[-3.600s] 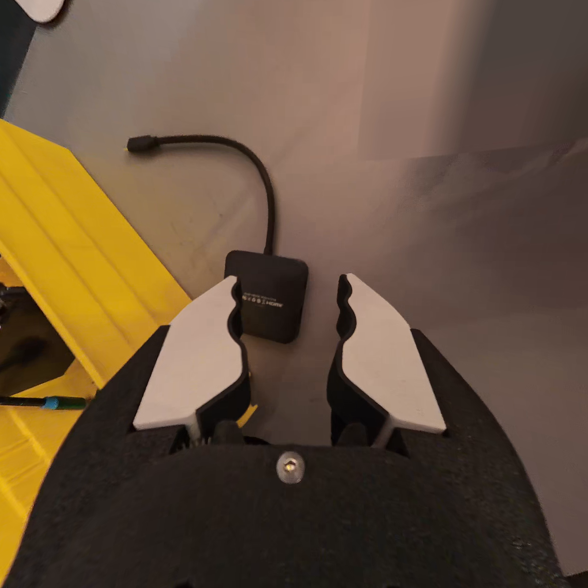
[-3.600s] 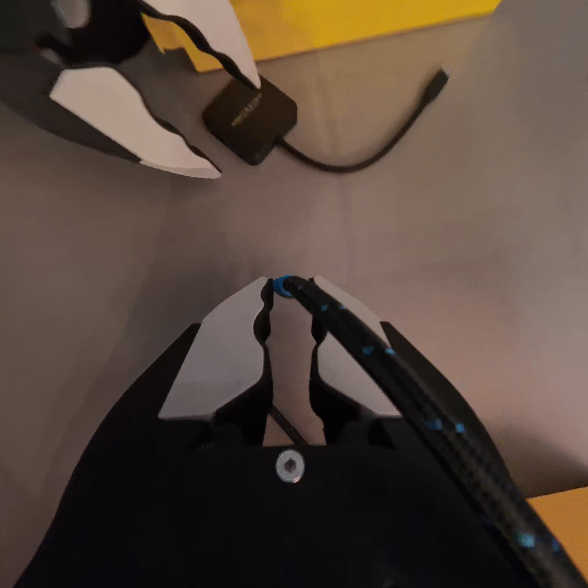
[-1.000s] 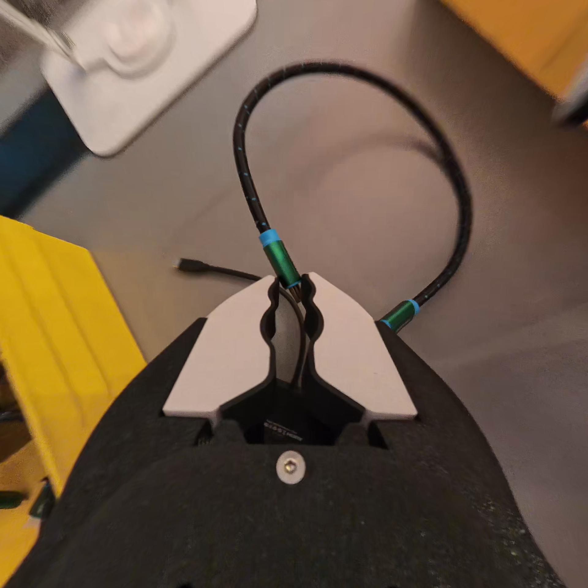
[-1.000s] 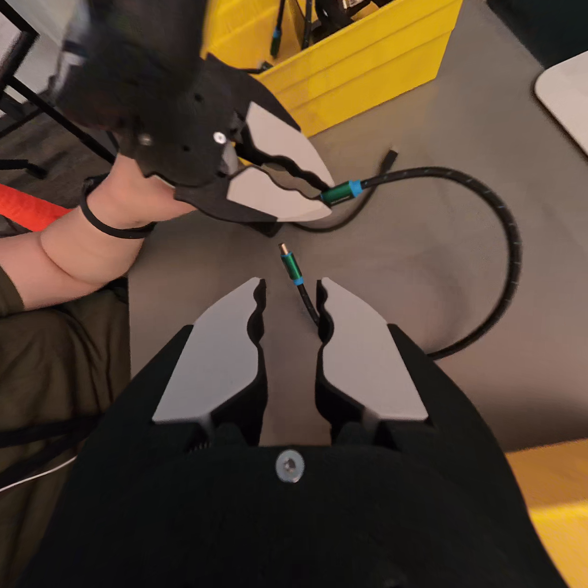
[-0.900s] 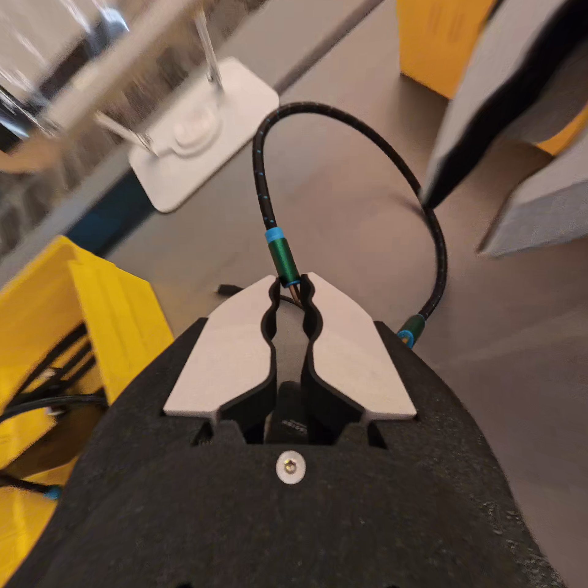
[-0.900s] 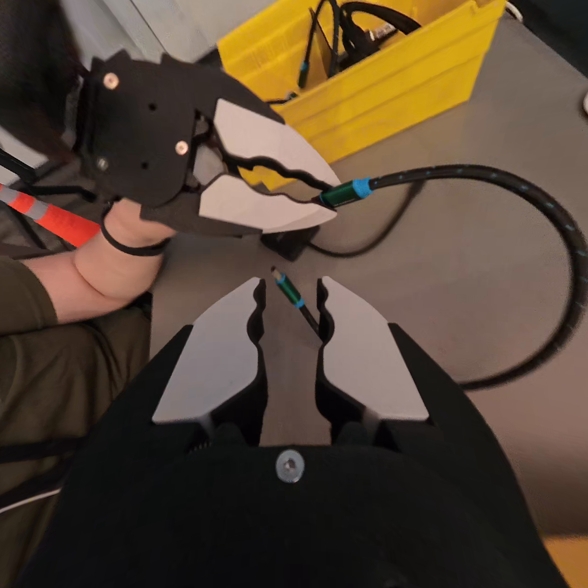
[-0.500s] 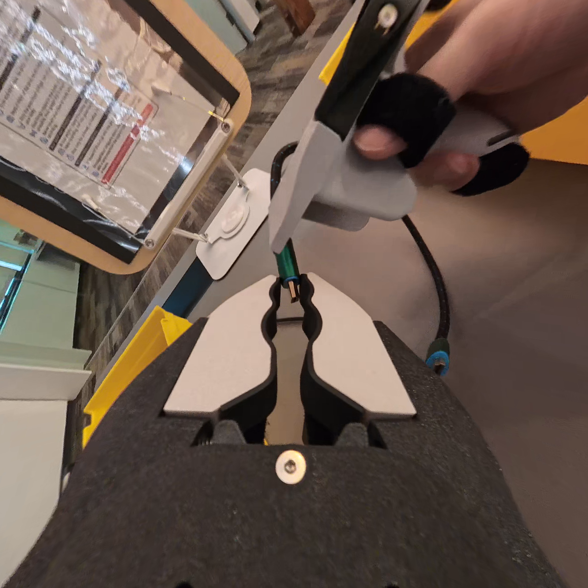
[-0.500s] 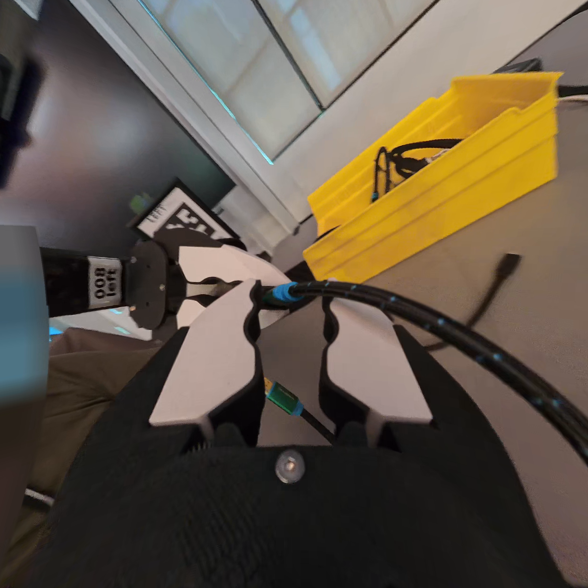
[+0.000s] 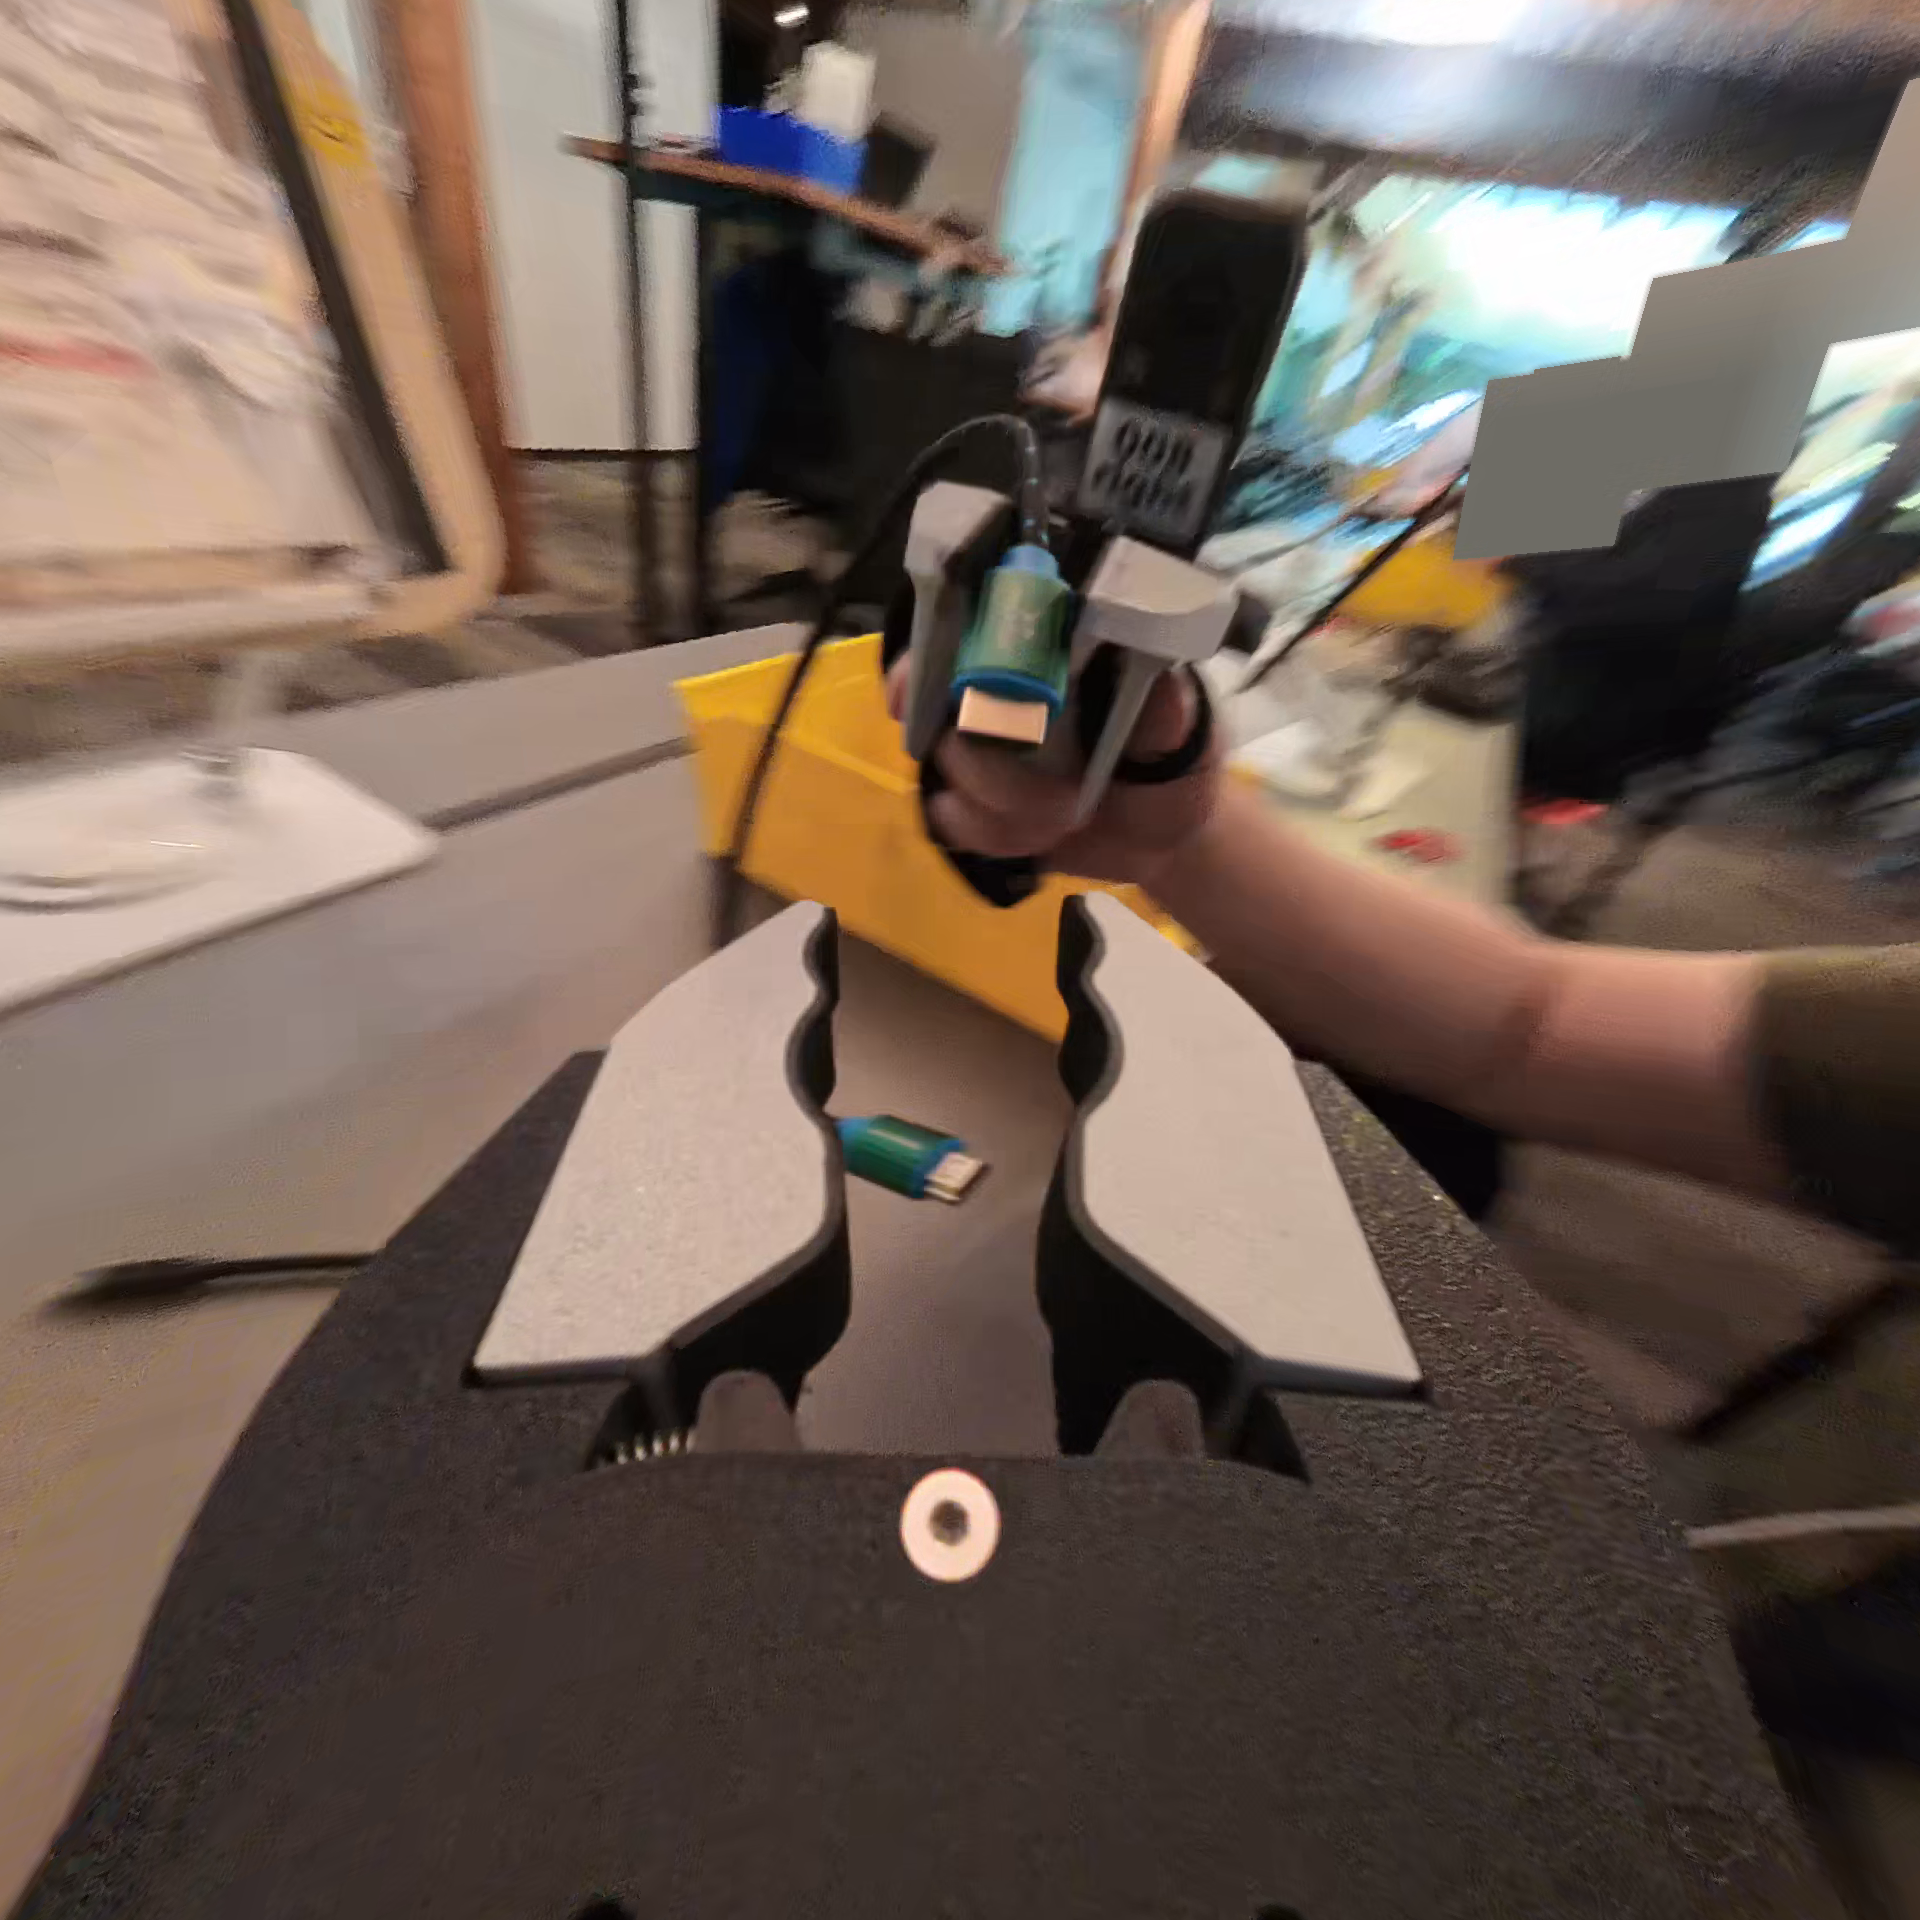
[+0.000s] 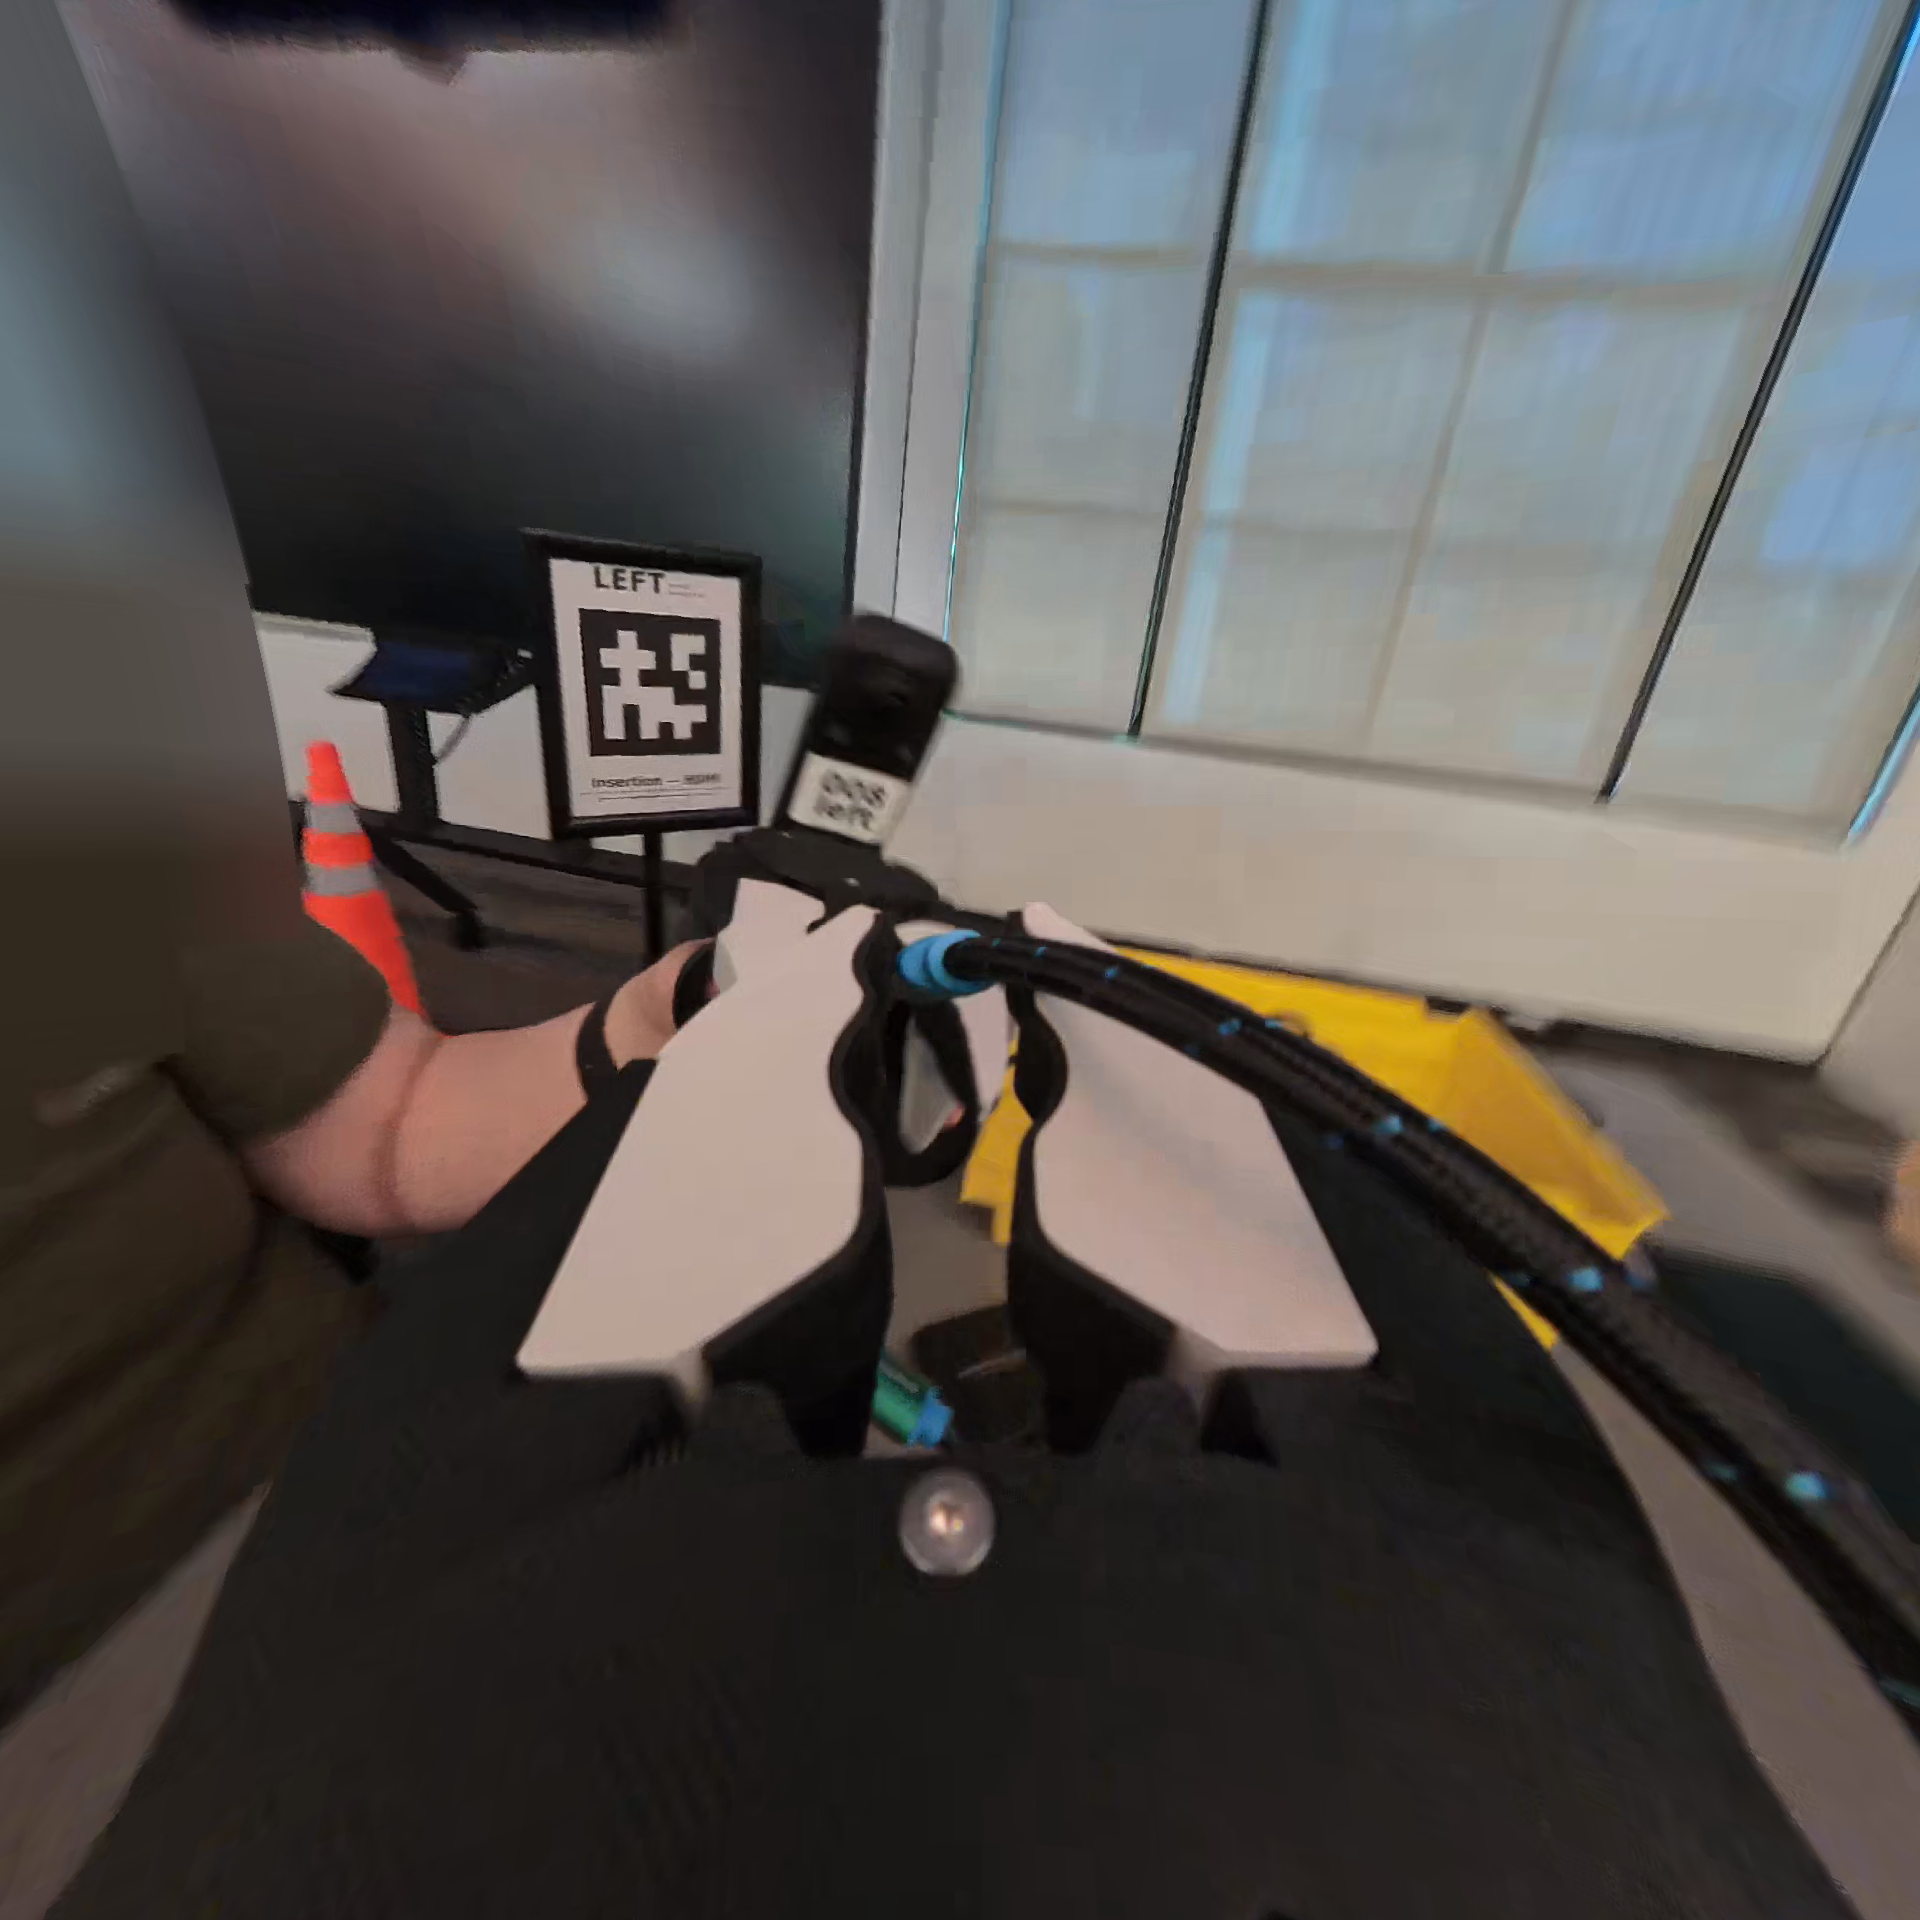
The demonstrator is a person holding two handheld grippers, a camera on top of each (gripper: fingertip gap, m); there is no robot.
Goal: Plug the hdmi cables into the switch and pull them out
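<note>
A black braided HDMI cable (image 10: 1351, 1153) has green plugs with blue collars. My right gripper (image 10: 945, 930) is shut on one plug (image 9: 1013, 644), held up in the air with its metal tip pointing at the left wrist camera. My left gripper (image 9: 945, 914) is open and empty, just in front of that plug. The cable's other plug (image 9: 909, 1155) lies on the grey table (image 9: 416, 1018), showing between the left jaws. In the right wrist view it (image 10: 904, 1397) lies beside a dark box (image 10: 966, 1351), maybe the switch.
A yellow bin (image 9: 821, 790) stands on the table behind the grippers. A white stand base (image 9: 208, 831) sits at the far left. A thin black lead (image 9: 208, 1273) lies at the left. A person's forearm (image 9: 1455, 1039) reaches in from the right. An orange cone (image 10: 348, 883) stands on the floor. My hands' fingertips stand some 6 cm from each other.
My left gripper has opened and let go of the plug. My right gripper has closed on that plug and holds it raised. Both grippers have tilted up from the table.
</note>
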